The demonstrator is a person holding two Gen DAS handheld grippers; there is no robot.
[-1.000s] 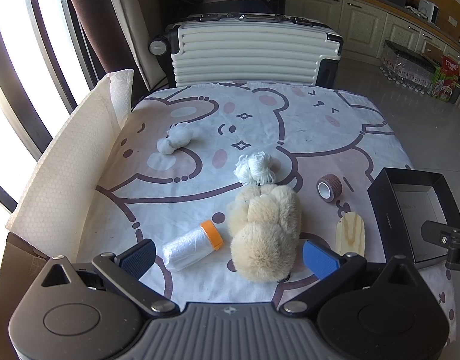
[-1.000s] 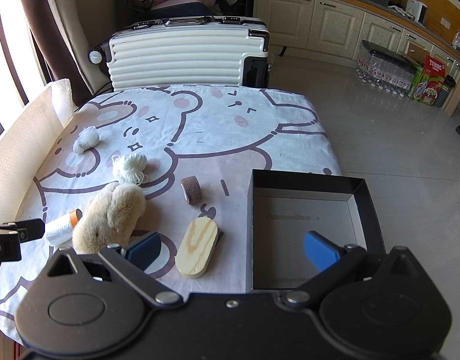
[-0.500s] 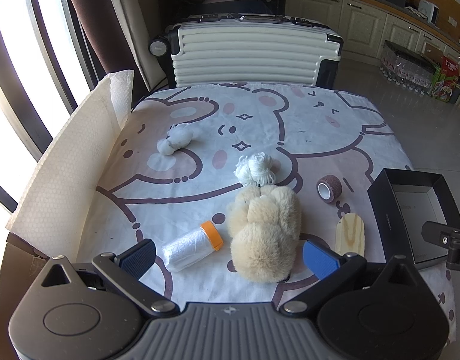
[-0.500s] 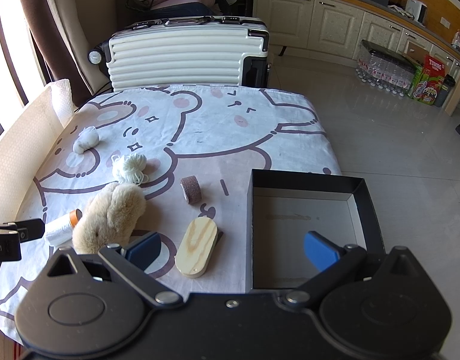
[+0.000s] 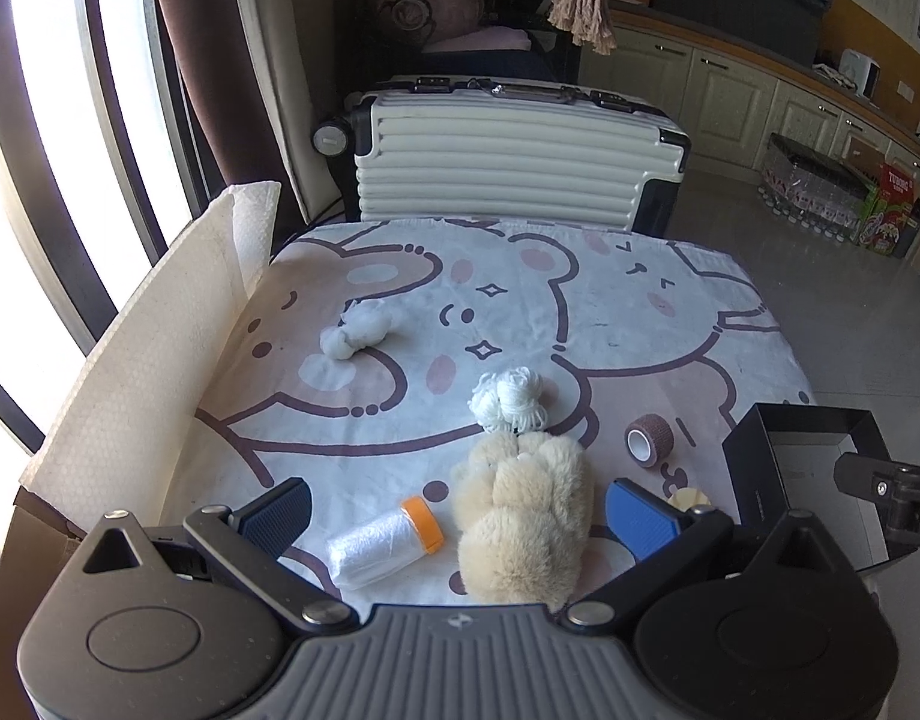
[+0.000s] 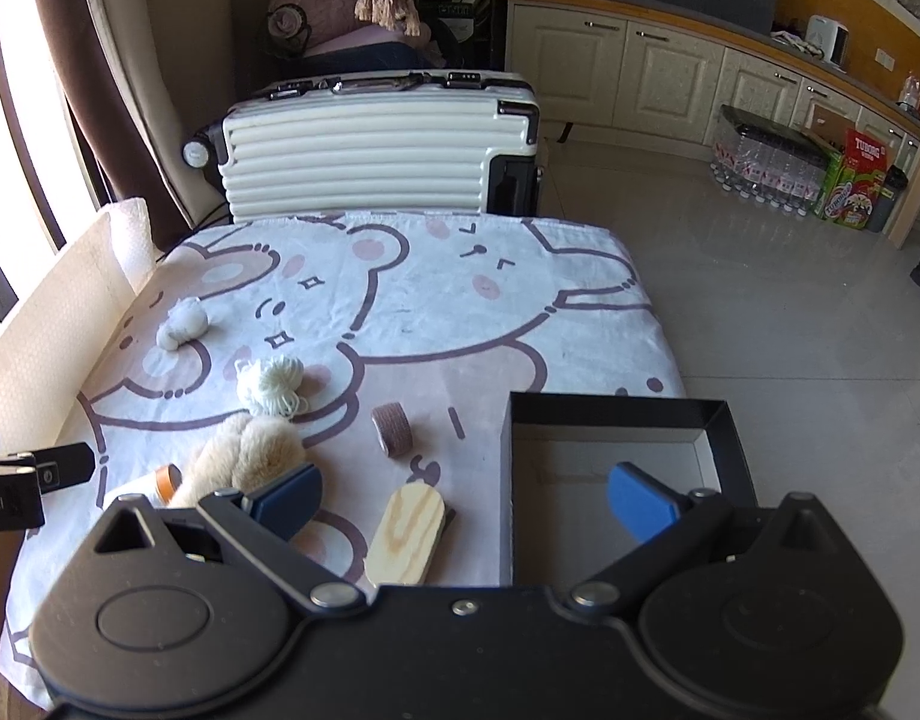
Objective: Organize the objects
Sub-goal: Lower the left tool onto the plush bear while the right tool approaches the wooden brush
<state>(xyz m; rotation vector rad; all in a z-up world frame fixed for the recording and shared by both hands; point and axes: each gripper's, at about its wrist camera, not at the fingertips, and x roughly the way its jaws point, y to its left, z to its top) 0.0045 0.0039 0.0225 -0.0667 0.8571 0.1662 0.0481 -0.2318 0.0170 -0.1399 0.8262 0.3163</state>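
On the bear-print cloth lie a beige plush toy (image 5: 529, 516), a clear plastic roll with an orange cap (image 5: 387, 549), a white yarn ball (image 5: 511, 399), a knotted white cloth (image 5: 360, 336), a brown tape roll (image 5: 649, 438) and a wooden brush (image 6: 407, 534). An empty black box (image 6: 622, 420) sits at the table's right edge. My left gripper (image 5: 460, 519) is open, just above the plastic roll and the plush toy (image 6: 243, 465). My right gripper (image 6: 466, 498) is open, above the brush and the box's left wall.
A white suitcase (image 5: 514, 162) stands behind the table. A white foam sheet (image 5: 141, 348) lines the table's left edge by the window. Cabinets and drink packs (image 6: 820, 174) stand on the tiled floor to the right.
Both grippers have lowered slightly and tilted up a little. No object has moved.
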